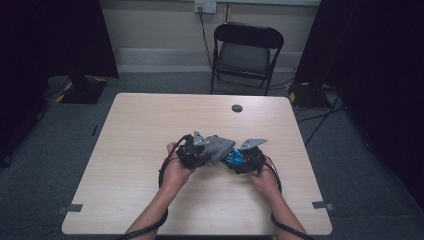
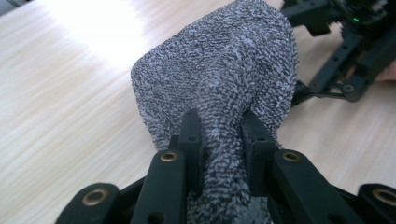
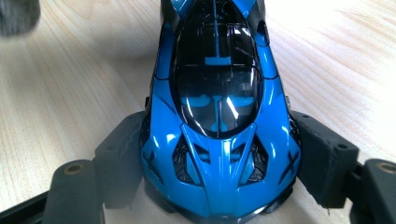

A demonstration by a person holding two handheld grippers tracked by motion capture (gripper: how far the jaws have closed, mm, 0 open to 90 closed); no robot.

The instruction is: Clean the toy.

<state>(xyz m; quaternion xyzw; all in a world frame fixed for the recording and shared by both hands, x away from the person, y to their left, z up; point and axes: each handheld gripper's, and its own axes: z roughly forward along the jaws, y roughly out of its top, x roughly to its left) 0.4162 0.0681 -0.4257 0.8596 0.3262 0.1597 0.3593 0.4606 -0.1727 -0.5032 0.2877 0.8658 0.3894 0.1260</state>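
Note:
My left gripper [image 1: 199, 150] is shut on a grey speckled cloth [image 1: 221, 146], which bunches up between its jaws in the left gripper view, cloth [image 2: 224, 60], left gripper [image 2: 219, 128]. The cloth stands out past the fingertips toward my right gripper [image 2: 345, 46]. The right gripper [image 1: 241, 160] is shut on a glossy blue toy car [image 1: 233, 158] just above the wooden table [image 1: 150, 120]. In the right gripper view its pads [image 3: 121, 149] press on both sides of the car [image 3: 217, 93], and a corner of the cloth [image 3: 16, 14] shows at the top left.
A black folding chair [image 1: 245, 50] stands beyond the table's far edge. A round cable grommet [image 1: 237, 108] sits near the far side of the tabletop. Grey tape marks [image 1: 74, 207] lie at the near corners. Dark curtains flank the room.

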